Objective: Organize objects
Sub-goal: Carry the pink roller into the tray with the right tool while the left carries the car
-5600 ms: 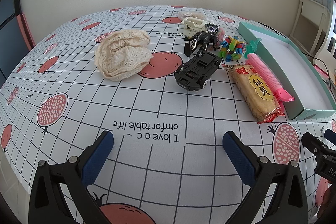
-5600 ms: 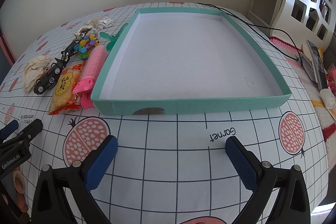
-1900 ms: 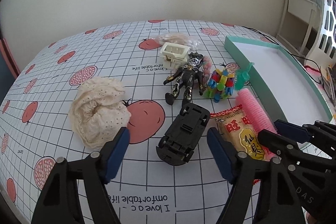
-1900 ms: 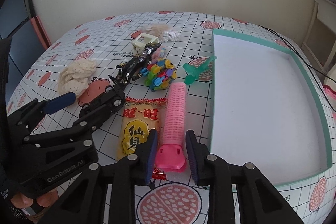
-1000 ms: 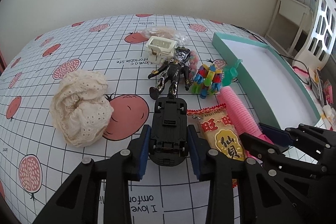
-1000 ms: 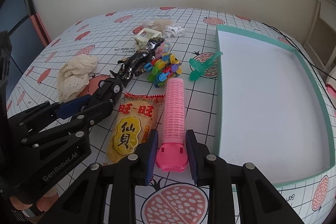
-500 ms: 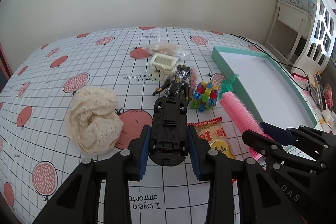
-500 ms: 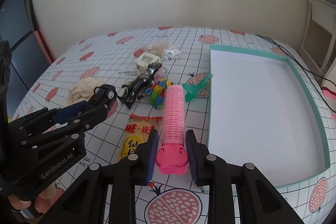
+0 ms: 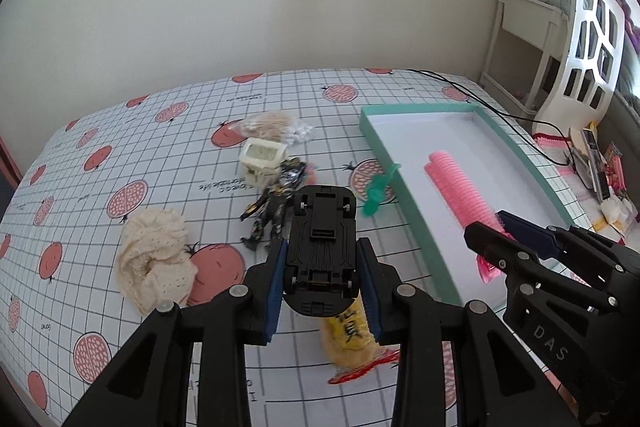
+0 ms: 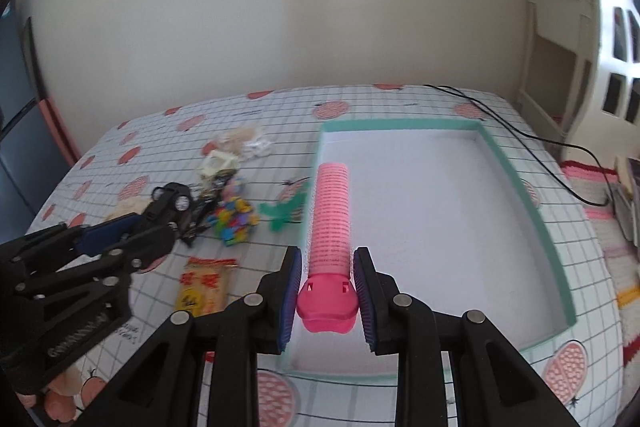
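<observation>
My left gripper (image 9: 322, 297) is shut on a black toy car (image 9: 320, 243), held upside down above the table. It also shows in the right wrist view (image 10: 172, 203). My right gripper (image 10: 326, 297) is shut on a pink hair roller (image 10: 330, 223) and holds it over the left part of the teal tray (image 10: 552, 235). The roller (image 9: 460, 187) and the tray (image 9: 416, 215) also show in the left wrist view. A snack packet (image 9: 348, 335), a black action figure (image 9: 272, 211), a cream cloth (image 9: 156, 263) and a green toy (image 9: 376, 193) lie on the table.
A white plastic box (image 9: 262, 161), a bag of cotton swabs (image 9: 276, 125) and a colourful block toy (image 10: 234, 221) lie on the tablecloth. A black cable (image 9: 500, 111) runs past the tray. White shelving (image 9: 592, 39) stands at the right.
Both grippers closed on their objects and lifted them. The right gripper has carried the pink roller rightward over the tray. The left gripper has raised the car higher.
</observation>
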`<state>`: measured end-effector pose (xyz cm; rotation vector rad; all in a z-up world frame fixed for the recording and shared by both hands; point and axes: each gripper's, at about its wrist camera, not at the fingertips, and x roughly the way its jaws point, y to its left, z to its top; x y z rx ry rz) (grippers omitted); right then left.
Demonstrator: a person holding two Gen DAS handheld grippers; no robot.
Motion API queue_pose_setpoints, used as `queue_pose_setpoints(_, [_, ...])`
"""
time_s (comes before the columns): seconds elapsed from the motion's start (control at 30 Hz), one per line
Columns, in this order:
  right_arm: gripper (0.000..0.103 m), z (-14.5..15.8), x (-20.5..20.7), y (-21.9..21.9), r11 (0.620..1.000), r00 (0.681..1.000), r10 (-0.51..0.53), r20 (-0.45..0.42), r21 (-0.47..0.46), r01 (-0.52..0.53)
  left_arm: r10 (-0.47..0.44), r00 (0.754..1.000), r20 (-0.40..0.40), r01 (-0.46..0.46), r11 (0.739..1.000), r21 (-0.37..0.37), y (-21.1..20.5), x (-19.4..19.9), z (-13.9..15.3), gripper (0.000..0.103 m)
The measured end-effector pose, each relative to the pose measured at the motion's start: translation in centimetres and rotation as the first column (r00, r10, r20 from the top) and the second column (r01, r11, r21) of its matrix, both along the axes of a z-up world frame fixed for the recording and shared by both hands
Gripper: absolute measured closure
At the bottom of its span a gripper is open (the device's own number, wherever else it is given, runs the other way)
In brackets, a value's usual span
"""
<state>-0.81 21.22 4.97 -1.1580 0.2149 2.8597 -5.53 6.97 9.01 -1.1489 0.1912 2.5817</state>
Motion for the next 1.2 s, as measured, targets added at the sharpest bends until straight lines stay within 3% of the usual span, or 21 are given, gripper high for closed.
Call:
queue_pose_setpoints(0.33, [0.074, 0.6, 1.2, 6.6, 0.987, 0.988, -0.15, -0.027, -0.058, 0.148, -0.088, 0.996, 0.014, 0.088, 0.996, -0.027, 5.8, -0.4, 1.2, 0.067])
queue_pose_setpoints(0.6, [0.074, 0.7, 2.3, 10.1, 0.97, 0.969, -0.243, -0.037, -0.038, 0.242, -0.125, 0.99, 0.062, 0.126, 0.992, -0.017, 9.8, -1.5, 1.5, 0.067])
queue_pose_setpoints(0.9, [0.074, 0.9, 2.8, 11.5, 0.964, 0.963, -0.266, -0.045, -0.04, 0.264, -0.149, 0.985, 0.088, 0.152, 0.988, -0.022, 13.4, -2.3, 1.2, 0.067])
queue_pose_setpoints(1.2, [0.074, -1.4, 1.7, 11.5, 0.966, 0.965, -0.255, 0.057, -0.024, 0.257, -0.133, 0.981, 0.142, 0.143, 0.988, -0.059, 14.6, -2.3, -2.5, 0.067])
